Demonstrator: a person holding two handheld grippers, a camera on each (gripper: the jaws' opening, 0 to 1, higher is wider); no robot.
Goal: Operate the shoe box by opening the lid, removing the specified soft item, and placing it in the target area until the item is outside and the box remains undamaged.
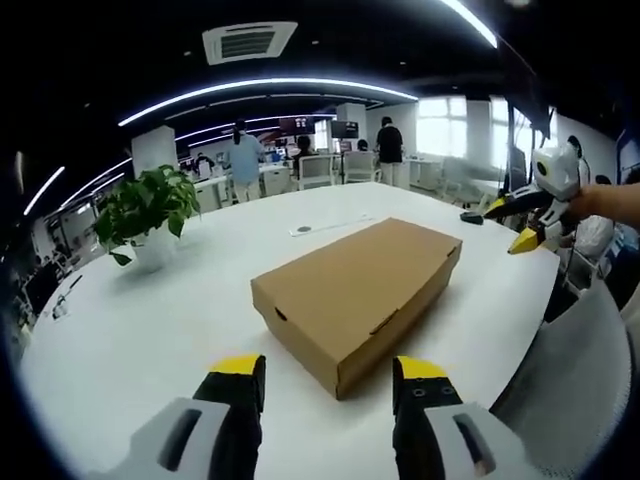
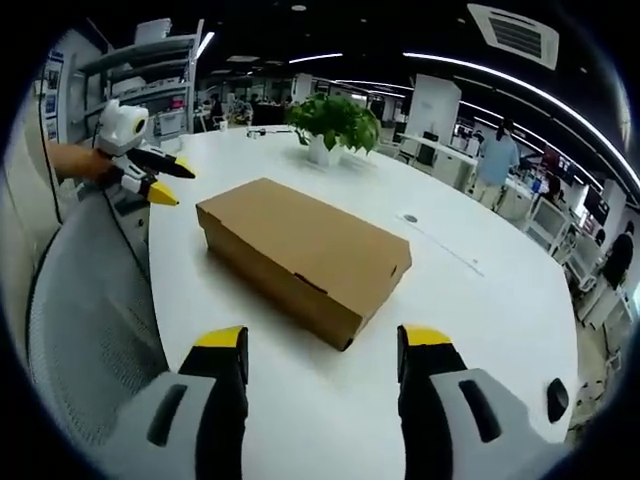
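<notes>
A brown cardboard shoe box [image 1: 355, 290] lies shut on the round white table [image 1: 150, 330]; whatever is inside is hidden. My left gripper [image 1: 330, 370] hovers just short of the box's near corner, open, with nothing between its yellow-tipped jaws. From the opposite side, my right gripper [image 2: 323, 340] faces the box [image 2: 305, 250], also open and holding nothing, a short way back from its corner. In the left gripper view the right gripper [image 1: 530, 225] is held by a hand beyond the table's right edge. The right gripper view has the left gripper [image 2: 178, 185] at the far left.
A potted green plant [image 1: 150, 215] [image 2: 333, 125] stands on the table behind the box. A grey mesh chair [image 1: 570, 370] [image 2: 90, 300] sits at the table's edge. A small black object [image 1: 470, 217] lies near the far rim. People stand at desks in the background.
</notes>
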